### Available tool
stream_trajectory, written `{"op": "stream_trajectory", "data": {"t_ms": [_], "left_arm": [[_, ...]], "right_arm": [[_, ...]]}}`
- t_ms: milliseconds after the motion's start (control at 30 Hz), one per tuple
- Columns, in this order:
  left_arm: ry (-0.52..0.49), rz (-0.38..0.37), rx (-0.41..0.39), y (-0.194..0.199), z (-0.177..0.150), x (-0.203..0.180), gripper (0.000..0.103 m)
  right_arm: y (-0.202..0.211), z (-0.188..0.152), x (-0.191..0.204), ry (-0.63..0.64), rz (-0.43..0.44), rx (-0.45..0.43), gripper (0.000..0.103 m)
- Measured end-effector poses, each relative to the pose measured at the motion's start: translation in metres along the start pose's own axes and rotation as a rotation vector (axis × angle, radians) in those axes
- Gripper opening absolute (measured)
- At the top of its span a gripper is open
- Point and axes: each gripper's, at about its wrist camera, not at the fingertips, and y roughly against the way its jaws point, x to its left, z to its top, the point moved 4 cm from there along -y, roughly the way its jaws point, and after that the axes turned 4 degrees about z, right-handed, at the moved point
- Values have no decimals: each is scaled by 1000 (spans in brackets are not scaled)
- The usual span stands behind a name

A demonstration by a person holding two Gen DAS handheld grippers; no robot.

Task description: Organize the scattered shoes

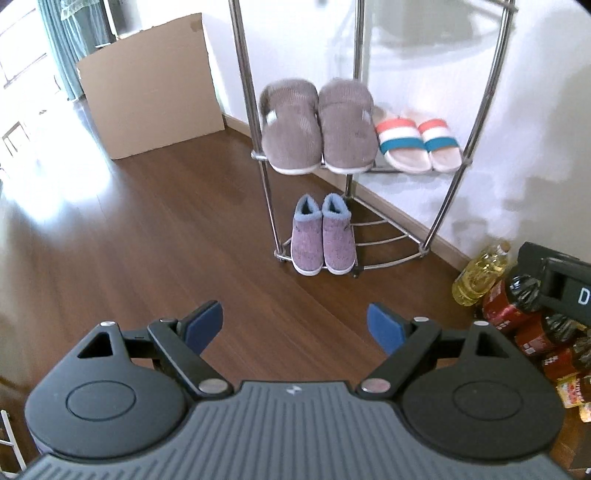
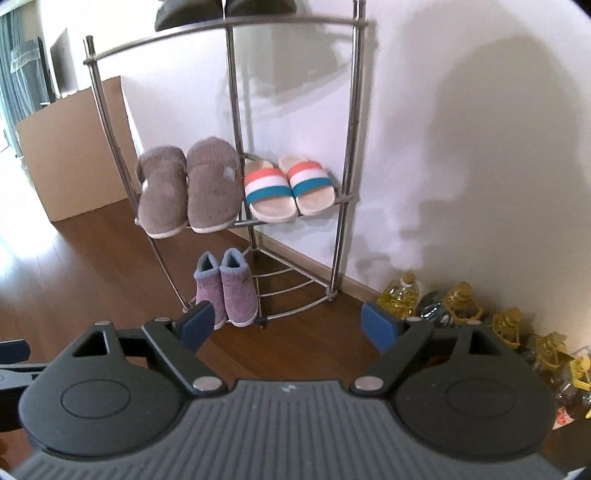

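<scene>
Brown-grey ribbed slippers (image 1: 317, 127) with white soles, white sandals (image 1: 419, 142) with orange, white and teal stripes, speckled purple slippers (image 1: 323, 236) with blue fuzzy trim, silver shoe rack (image 1: 476, 110), dark brown wood floor (image 1: 166, 229), hand-held gripper (image 1: 295, 326) with blue pads (image 1: 205, 326)

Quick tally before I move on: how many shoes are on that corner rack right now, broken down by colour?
Brown corduroy slippers, middle shelf: 2
White slides with coral and teal bands, middle shelf: 2
Purple fleece-lined ankle slippers, bottom shelf: 2
Dark shoes, top shelf, only partly in view: 2
Total: 8
</scene>
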Motion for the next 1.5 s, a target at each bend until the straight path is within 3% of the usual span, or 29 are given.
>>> {"op": "stream_trajectory", "data": {"t_ms": [433,733,867,1033,1267,1400,1500], "left_arm": [[14,0,-43,111,13,18,93],[-9,-38,-129,163,21,21,94],[15,-68,-213,182,30,24,94],[24,-52,-231,182,37,21,94],[63,-22,-193,157,45,11,95],[118,16,-136,121,29,14,98],[177,64,-38,72,-16,27,98]], "right_arm": [[118,41,0,18,5,-59,85],[173,56,-7,-8,-6,-133,89],[184,57,-8,-10,-6,-160,91],[186,60,-10,-5,-2,-176,92],[158,72,-13,42,28,-144,93],[132,71,-13,94,41,-96,95],[97,56,-10,171,56,-19,95]]}}
